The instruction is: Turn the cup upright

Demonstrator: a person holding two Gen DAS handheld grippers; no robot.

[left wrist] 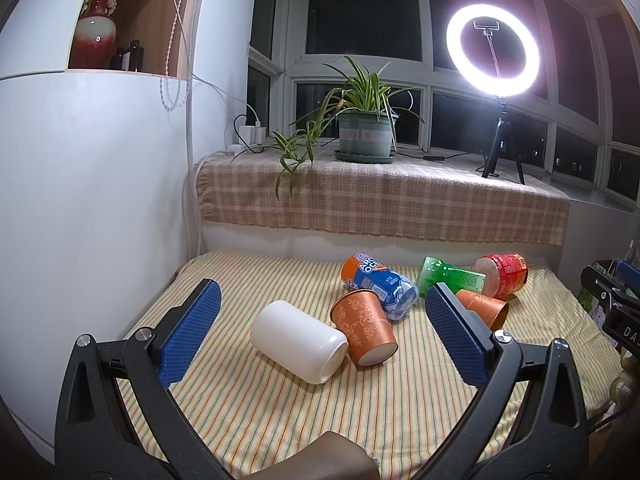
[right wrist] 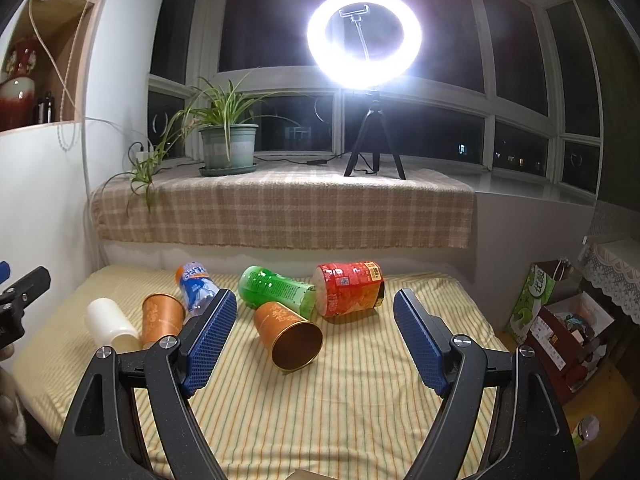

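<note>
Left gripper [left wrist: 322, 328]: we hold it above the near side of the striped cloth [left wrist: 280, 408], blue pads spread wide, nothing between them.
Right gripper [right wrist: 314, 334]: we hold it likewise over the striped cloth, pads apart and empty.
White cup [left wrist: 298, 341]: lies on its side on the striped cloth, at the left end of the cluster, touching the left orange cup.
Left orange cup [left wrist: 365, 328]: we see it lying tipped on the cloth, base toward us, leaning against the blue-and-orange bottle [left wrist: 380, 282].
Right orange cup [right wrist: 289, 334]: lies on its side near the cloth's middle, open mouth toward the right gripper, just in front of the green bottle [right wrist: 276, 290].
Red bottle [right wrist: 350, 288]: lies on the cloth's far side, touching the green bottle.
Beyond the cloth: potted spider plant [right wrist: 228, 140] and lit ring light [right wrist: 364, 40] on the checked sill.
</note>
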